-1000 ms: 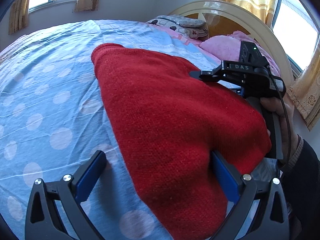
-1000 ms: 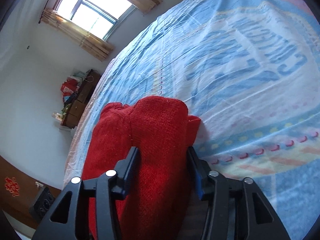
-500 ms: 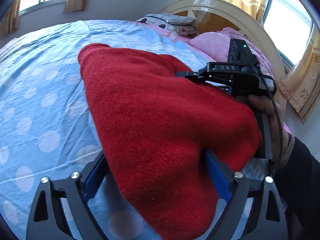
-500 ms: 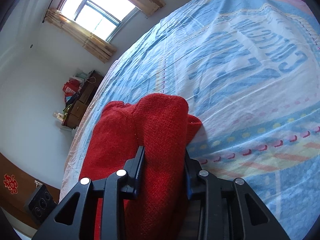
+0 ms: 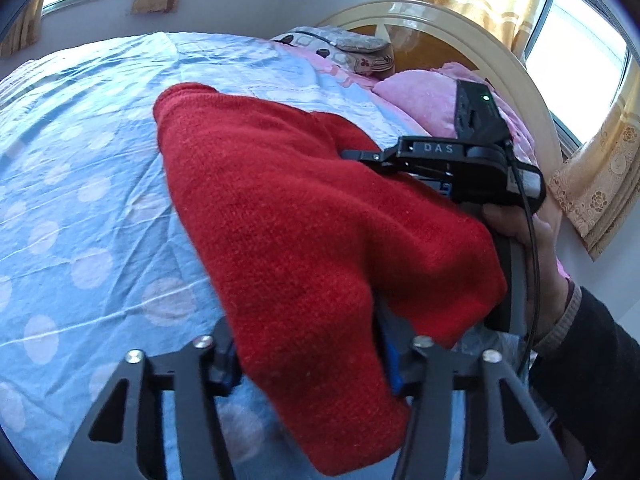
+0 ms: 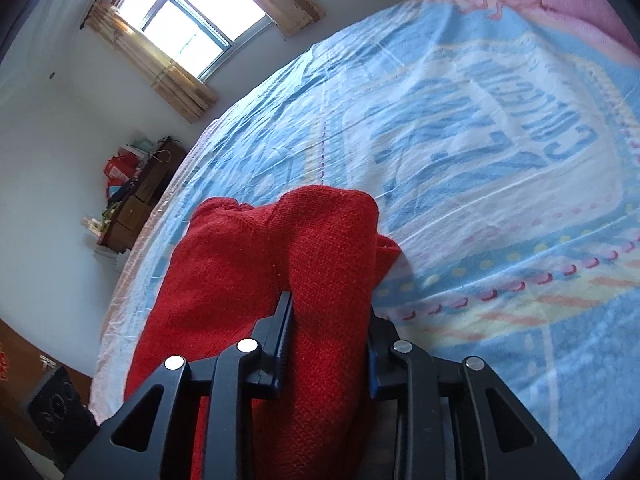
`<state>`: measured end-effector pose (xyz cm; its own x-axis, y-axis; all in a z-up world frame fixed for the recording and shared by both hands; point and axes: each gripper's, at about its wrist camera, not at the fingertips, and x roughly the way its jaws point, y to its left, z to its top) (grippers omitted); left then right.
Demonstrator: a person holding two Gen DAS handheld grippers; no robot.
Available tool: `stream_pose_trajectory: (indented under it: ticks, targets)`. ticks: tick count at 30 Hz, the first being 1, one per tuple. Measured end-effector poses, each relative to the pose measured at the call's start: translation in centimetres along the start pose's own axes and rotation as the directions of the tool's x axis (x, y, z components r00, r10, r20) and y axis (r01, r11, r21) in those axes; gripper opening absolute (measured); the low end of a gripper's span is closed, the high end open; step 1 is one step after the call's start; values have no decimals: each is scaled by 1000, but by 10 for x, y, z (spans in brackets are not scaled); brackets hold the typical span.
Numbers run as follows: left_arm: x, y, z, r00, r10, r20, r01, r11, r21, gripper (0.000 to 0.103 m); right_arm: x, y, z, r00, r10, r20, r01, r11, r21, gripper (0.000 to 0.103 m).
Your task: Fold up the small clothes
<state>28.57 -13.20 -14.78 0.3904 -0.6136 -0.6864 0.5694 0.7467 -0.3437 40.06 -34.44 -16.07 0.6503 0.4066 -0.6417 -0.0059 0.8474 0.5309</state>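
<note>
My left gripper (image 5: 308, 360) clamps a thick fold of the fuzzy red knit sweater (image 5: 304, 216); my right gripper (image 6: 328, 332) pinches another bunched ridge. The garment drapes over the wrinkled blue polka-dot bedsheet (image 5: 80, 208), corner rounded.

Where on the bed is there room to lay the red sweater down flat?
Bare sheet lies left of the red sweater, on the polka-dot blue bedsheet, and ahead of the right gripper across the lettered print. It is crowded near the headboard: pink pillow and patterned pillow.
</note>
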Motion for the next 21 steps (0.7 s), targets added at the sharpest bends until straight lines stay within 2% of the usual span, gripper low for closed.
stream_pose_trajectory:
  ticks: [1, 6, 13, 21]
  targets:
    - [-3, -1, 0, 1000, 4, 2, -4, 1000, 3, 43, -2, 2, -2, 1000, -4, 6, 4, 1000, -1, 28]
    - [-10, -10, -1, 999, 50, -14, -50, 998, 29, 39, -14, 8, -13, 1000, -17, 24, 17, 1000, -5, 28]
    - [-31, -20, -7, 995, 101, -14, -100, 993, 58, 37, -40, 12, -36, 996, 60, 60, -62, 998, 26, 27]
    - [-63, -23, -25, 993, 119, 1, -119, 991, 66, 36, -54, 36, -68, 989, 134, 66, -136, 990, 26, 27]
